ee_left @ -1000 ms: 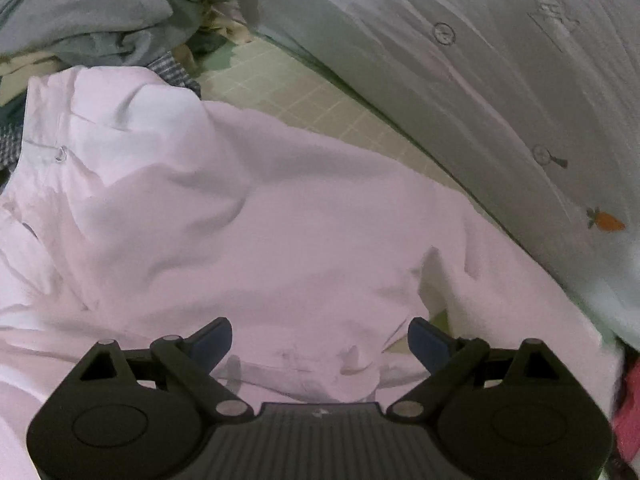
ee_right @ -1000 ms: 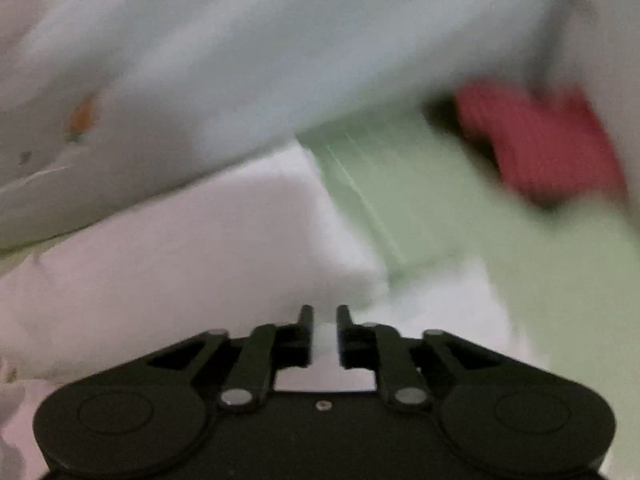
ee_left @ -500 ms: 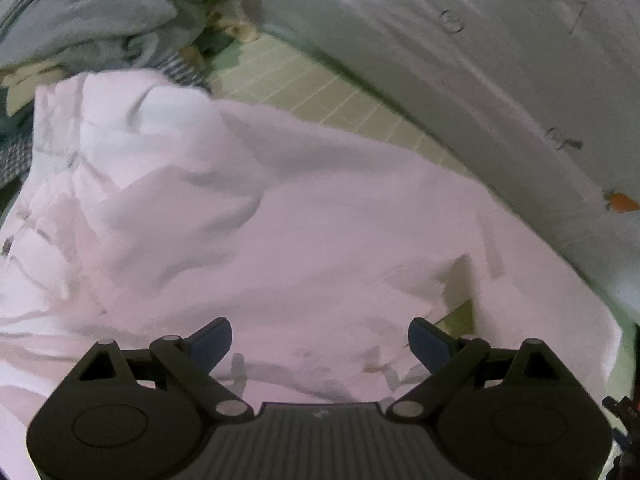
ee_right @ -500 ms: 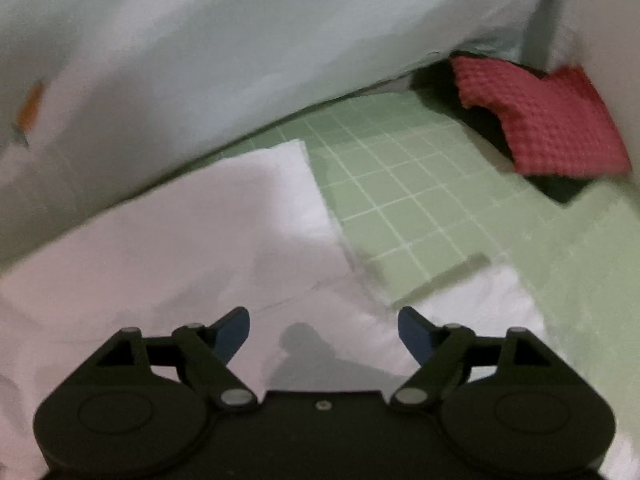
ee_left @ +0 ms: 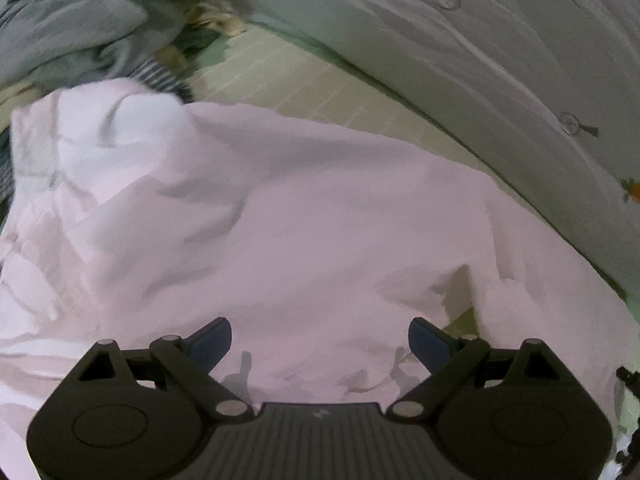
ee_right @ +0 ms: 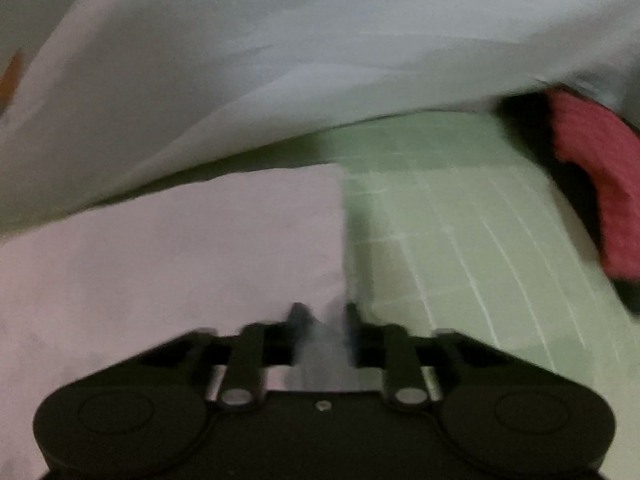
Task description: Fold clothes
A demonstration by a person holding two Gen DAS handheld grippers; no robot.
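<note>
One pink shirt (ee_left: 304, 216) lies spread and rumpled on the green gridded bench (ee_left: 304, 80). It is pale pink, creased in soft ridges, with its bunched collar end at 10 o'clock in the left wrist view and a small gap near 4 o'clock where the bench shows through. At 11 o'clock sits one heap of grey clothes (ee_left: 80, 28). One white shirt (ee_left: 500, 64) runs from 12 to 3 o'clock, with two buttons visible and a small carrot print at its edge. The left claw (ee_left: 320, 338) hangs spread wide over the pink shirt, gripping nothing.

In the blurred right wrist view, the right claw (ee_right: 322, 314) is nearly closed on the pink shirt's (ee_right: 172, 240) edge at 6 o'clock. One red cloth (ee_right: 600, 184) lies at 3 o'clock.
</note>
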